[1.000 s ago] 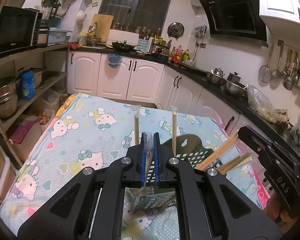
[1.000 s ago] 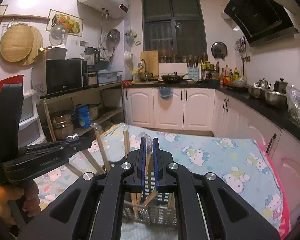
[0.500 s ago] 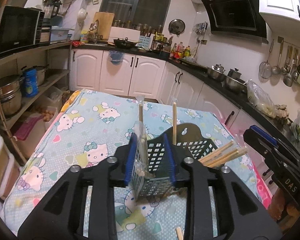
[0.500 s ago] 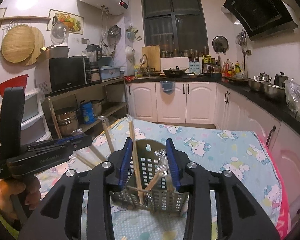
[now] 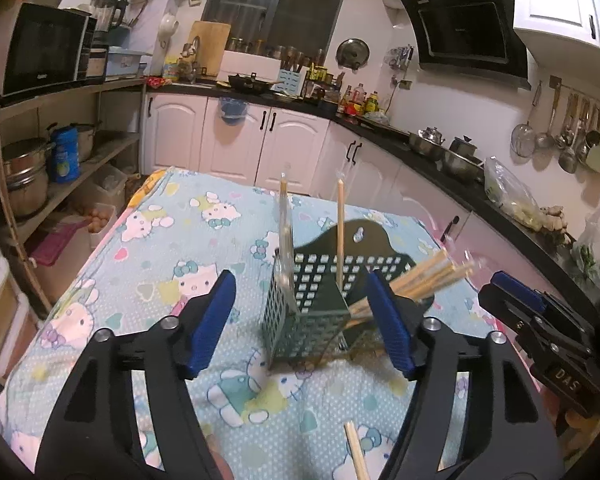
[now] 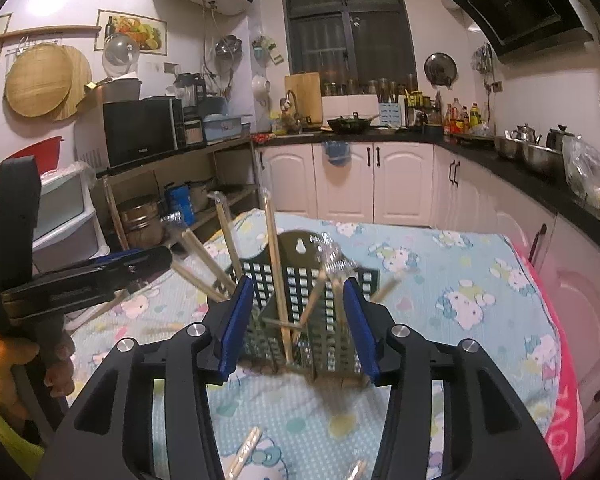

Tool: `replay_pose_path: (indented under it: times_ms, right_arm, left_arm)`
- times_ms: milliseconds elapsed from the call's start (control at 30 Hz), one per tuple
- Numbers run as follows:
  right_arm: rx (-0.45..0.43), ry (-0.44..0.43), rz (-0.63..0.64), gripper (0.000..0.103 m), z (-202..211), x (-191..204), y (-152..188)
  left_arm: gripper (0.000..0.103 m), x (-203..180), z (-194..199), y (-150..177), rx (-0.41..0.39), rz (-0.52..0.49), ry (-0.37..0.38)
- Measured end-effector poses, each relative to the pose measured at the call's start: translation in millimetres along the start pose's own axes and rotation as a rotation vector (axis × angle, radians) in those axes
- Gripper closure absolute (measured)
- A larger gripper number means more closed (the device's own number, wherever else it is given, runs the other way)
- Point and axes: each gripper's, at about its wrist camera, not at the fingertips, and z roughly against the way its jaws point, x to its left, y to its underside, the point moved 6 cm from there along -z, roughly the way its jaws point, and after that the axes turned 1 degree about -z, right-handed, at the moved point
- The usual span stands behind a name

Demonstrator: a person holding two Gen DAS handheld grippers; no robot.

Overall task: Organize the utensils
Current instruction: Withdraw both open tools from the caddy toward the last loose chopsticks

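Both claws gape wide with nothing between them: the left gripper (image 5: 302, 320) and right gripper (image 6: 298, 322) hover before the green utensil basket (image 5: 312, 304) on the cartoon-cat tablecloth (image 5: 172, 240), chopsticks (image 5: 416, 278) inside, near its right edge.

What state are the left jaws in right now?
Open: the left gripper has its blue pads spread wide either side of the green basket, holding nothing.

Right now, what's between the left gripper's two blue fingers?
In the left wrist view, the green utensil basket with chopsticks shows between the open left gripper's fingers.
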Motion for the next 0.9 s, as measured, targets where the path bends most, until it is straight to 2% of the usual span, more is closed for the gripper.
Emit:
replay_pose_path:
  times_ms: [267, 467, 900]
  right_arm:
    - [0.054, -0.003, -0.024, 0.051, 11, -5, 25]
    - [0.097, -0.004, -0.026, 0.049, 17, -6, 44]
    - [0.202, 0.006, -0.031, 0.049, 19, -20, 86]
  left_arm:
    - [0.027, -4, 11, 24, 0.026, -0.003, -0.007]
    - [0.021, -6, 14, 40, 0.053, -0.007, -0.012]
    - [0.020, -15, 6, 74, 0.131, -0.017, -0.008]
